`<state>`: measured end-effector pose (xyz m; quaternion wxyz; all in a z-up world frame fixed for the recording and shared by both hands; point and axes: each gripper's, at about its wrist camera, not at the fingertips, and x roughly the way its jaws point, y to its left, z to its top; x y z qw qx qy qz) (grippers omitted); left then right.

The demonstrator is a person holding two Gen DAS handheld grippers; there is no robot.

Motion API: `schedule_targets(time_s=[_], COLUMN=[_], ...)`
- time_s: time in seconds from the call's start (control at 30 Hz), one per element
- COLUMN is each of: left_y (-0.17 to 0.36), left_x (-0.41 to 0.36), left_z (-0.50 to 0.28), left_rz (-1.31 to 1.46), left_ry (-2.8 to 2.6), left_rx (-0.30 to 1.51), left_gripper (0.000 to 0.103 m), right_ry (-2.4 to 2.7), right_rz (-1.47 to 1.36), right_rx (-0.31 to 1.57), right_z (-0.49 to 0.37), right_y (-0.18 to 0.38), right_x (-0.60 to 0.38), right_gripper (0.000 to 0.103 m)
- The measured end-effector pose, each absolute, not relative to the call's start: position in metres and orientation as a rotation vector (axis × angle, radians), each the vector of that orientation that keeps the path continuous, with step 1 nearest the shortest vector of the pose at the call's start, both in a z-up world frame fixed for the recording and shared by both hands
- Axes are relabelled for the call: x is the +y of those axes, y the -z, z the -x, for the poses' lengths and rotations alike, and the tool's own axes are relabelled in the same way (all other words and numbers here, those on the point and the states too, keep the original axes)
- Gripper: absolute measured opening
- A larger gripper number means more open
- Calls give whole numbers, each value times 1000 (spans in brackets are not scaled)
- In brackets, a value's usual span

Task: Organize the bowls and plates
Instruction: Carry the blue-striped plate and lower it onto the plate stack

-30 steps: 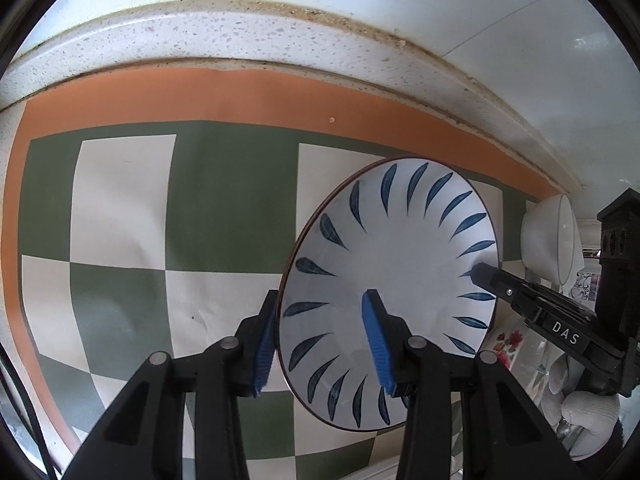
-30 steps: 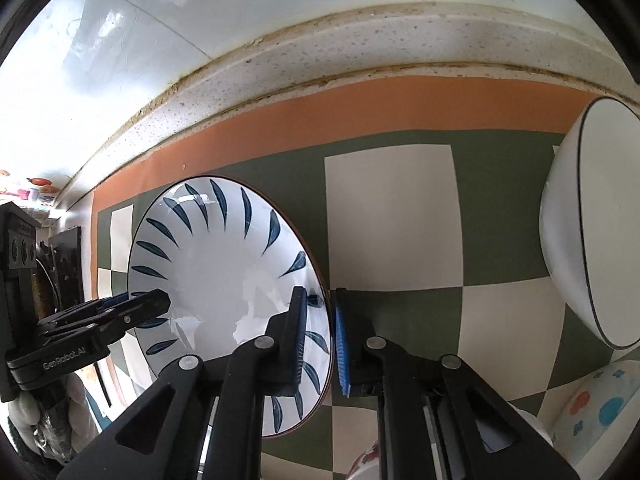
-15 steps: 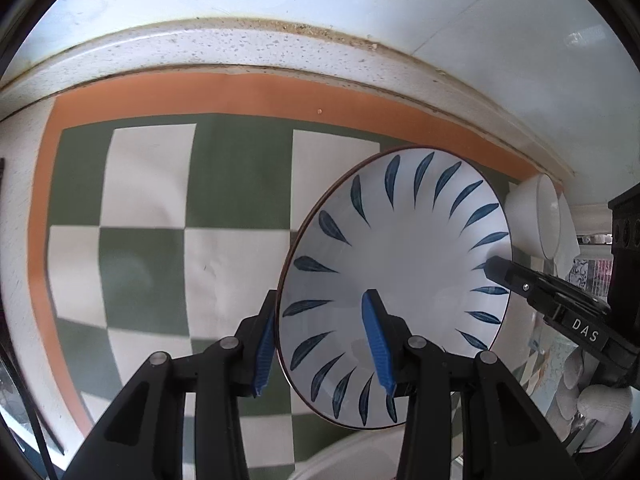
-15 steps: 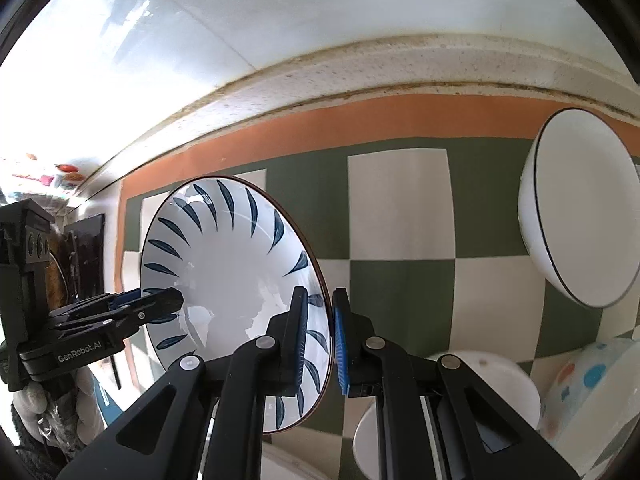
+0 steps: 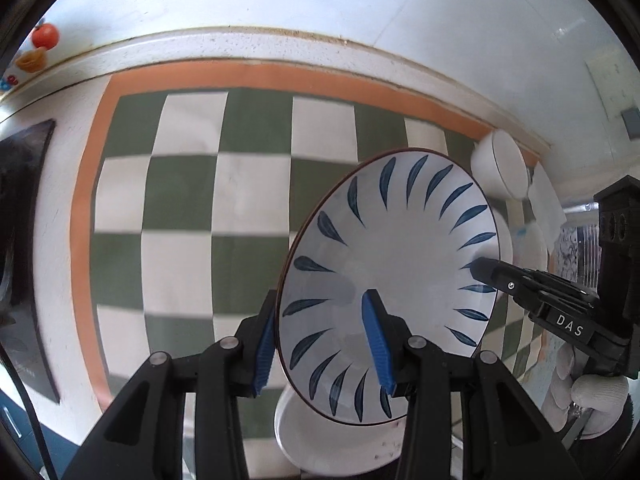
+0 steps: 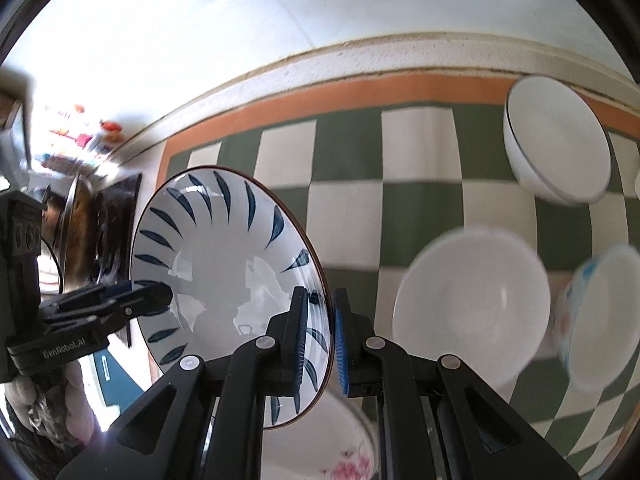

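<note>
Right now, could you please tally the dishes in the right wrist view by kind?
Blue-leaf plate: 1
White bowls: 2 (dark-rimmed bowl, plain bowl)
Colour-patterned bowl: 1
Pink-flowered dish: 1
Total: 5

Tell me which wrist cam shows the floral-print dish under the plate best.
Right wrist view: the floral dish shows pink flowers on its inside, just below the blue-leaf plate. In the left wrist view only a plain white part shows beneath the plate, no print visible.
</note>
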<state>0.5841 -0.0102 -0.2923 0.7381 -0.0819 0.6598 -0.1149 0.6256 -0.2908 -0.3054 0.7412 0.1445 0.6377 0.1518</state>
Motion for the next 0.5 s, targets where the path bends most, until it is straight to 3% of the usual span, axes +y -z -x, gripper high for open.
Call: schedule_targets(time_s=[0.5], left_y=[339], left_x=[-36], left_z=[-485], left_rz=[154], left_ry=[263], left_rx=[1569], left_gripper=[37], right_ry=[-358], right_rz=[-374], right_rx=[1437], right_z=[-498], right_y=[333], right_x=[-310], right_gripper=[14])
